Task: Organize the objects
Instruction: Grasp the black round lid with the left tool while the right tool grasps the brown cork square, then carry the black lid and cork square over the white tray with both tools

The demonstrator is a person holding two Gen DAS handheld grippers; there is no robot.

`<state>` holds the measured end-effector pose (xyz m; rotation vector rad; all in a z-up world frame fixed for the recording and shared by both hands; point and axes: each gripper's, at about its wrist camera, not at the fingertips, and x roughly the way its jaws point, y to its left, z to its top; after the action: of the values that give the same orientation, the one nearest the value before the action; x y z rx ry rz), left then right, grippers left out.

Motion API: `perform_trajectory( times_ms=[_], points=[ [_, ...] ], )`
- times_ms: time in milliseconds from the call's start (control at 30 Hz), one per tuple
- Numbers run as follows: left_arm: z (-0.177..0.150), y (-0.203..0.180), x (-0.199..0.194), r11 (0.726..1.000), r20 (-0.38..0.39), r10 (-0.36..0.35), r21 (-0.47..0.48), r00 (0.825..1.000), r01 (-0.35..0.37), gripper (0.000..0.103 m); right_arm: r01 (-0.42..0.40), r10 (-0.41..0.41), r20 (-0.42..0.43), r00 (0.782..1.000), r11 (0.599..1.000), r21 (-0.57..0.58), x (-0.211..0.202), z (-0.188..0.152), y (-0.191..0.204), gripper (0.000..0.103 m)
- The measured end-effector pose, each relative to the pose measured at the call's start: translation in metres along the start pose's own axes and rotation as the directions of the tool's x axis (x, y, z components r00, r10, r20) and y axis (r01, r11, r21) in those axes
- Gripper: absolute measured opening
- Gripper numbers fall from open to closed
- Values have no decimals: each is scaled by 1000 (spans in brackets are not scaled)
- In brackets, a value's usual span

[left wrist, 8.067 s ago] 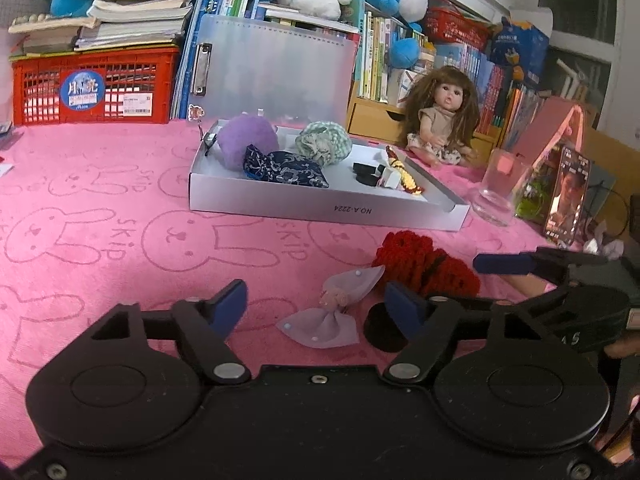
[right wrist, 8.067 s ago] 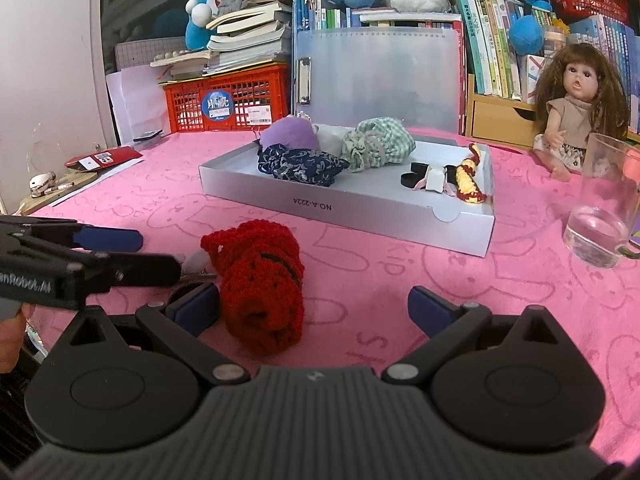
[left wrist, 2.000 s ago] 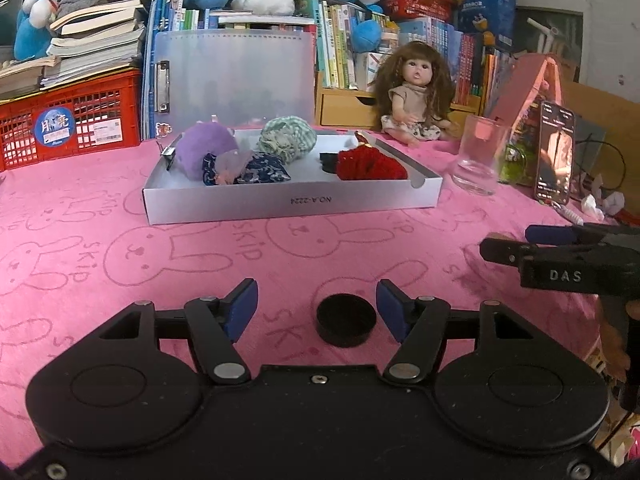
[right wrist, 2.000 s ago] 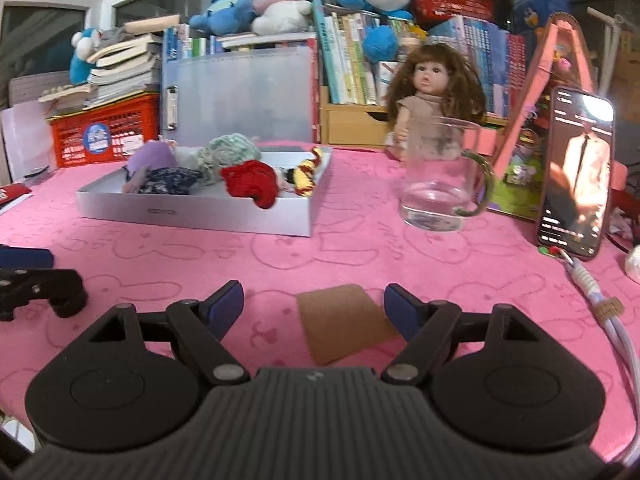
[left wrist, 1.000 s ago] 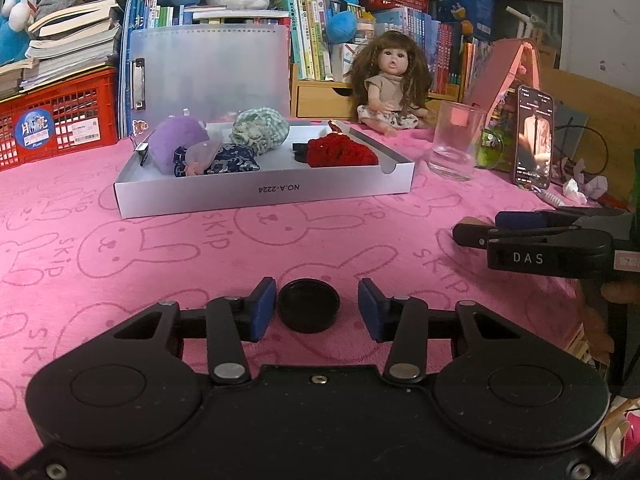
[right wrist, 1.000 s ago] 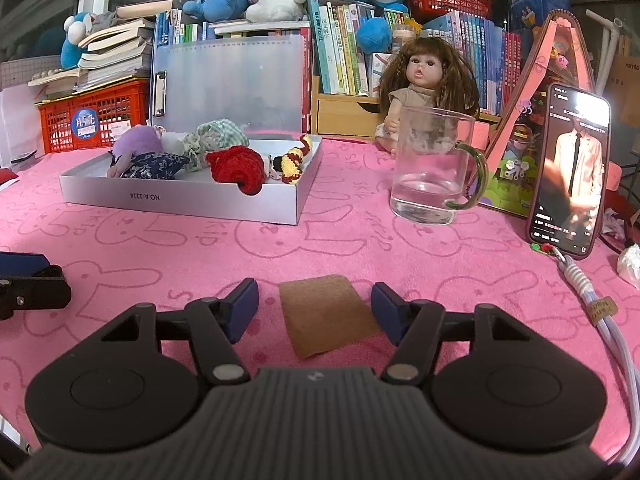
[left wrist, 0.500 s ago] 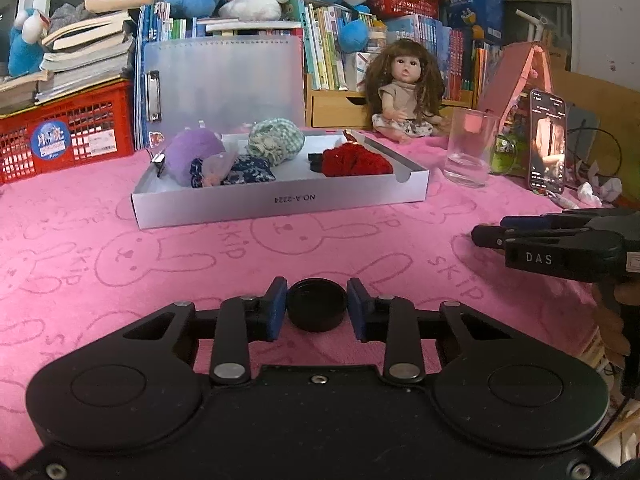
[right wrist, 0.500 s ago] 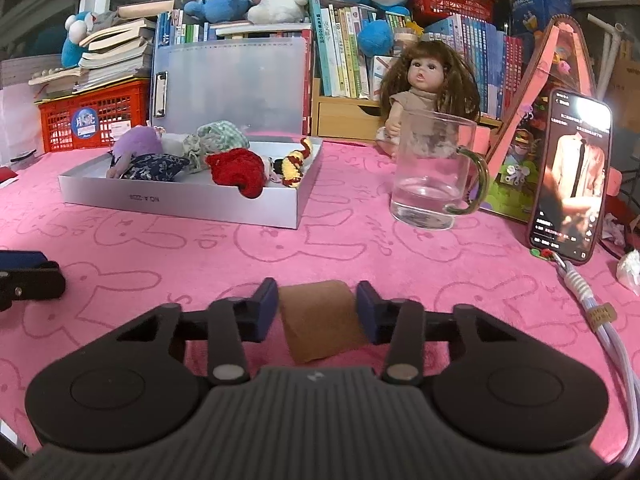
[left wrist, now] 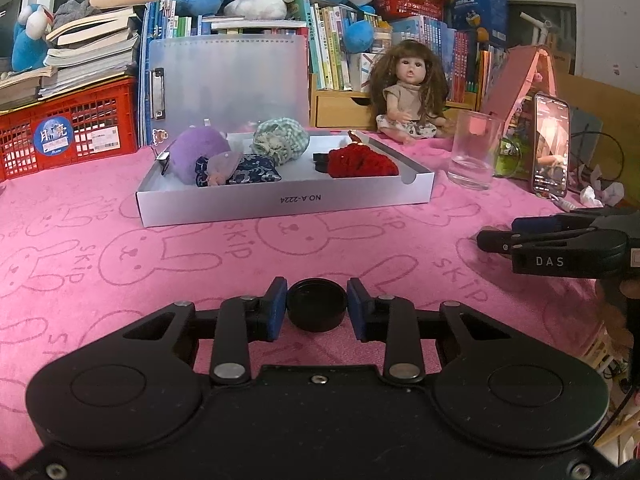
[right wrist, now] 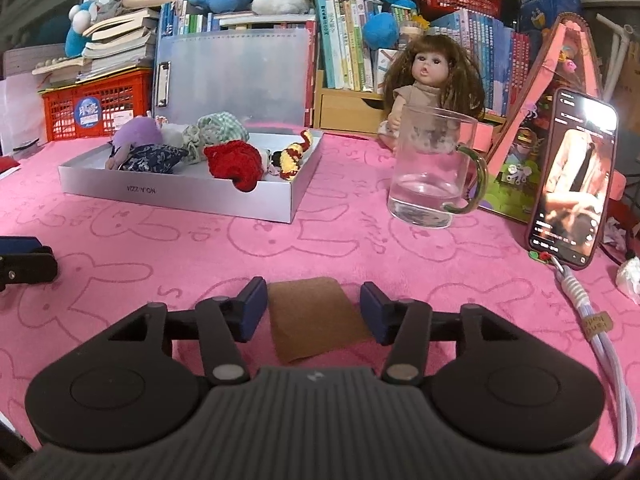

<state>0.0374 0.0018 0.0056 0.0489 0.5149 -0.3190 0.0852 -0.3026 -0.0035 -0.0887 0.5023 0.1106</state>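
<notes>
Left gripper (left wrist: pixel 317 309) pinched on black round cap (left wrist: pixel 316 310), near side of white tray (left wrist: pixel 280 202), apparently pads touching both flanks, ready for lifting; right gripper (right wrist: pixel 313 309), jaws just reopened, spread astride brown square pad (right wrist: pixel 316 320) lying flat on pink cloth (right wrist: pixel 360 240), right of tray, near glass mug (right wrist: pixel 434 168), no grip yet

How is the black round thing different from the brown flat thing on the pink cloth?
The black round cap is round and thick; the brown card is flat, thin and has four sides. The left tool is pinching the cap on both sides, while the right tool has just opened, leaving gaps beside the card. Both lie on the pink cloth, outside the grey tray.
</notes>
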Motion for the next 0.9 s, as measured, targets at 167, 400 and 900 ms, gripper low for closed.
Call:
perform_trajectory(
  times_ms=[167,400,900],
  points=[
    [0,0,0,1000,0,0,-1,1000,0,31,-40,40,-20,999,999,-1,0,1,-7,70],
    [0,0,0,1000,2,0,1,1000,0,31,-81,81,-13,997,997,-13,-5,0,0,47],
    [2,3,0,1000,10,11,-8,1000,-11,31,-139,141,39,989,989,-55,-16,8,17,47]
  ],
)
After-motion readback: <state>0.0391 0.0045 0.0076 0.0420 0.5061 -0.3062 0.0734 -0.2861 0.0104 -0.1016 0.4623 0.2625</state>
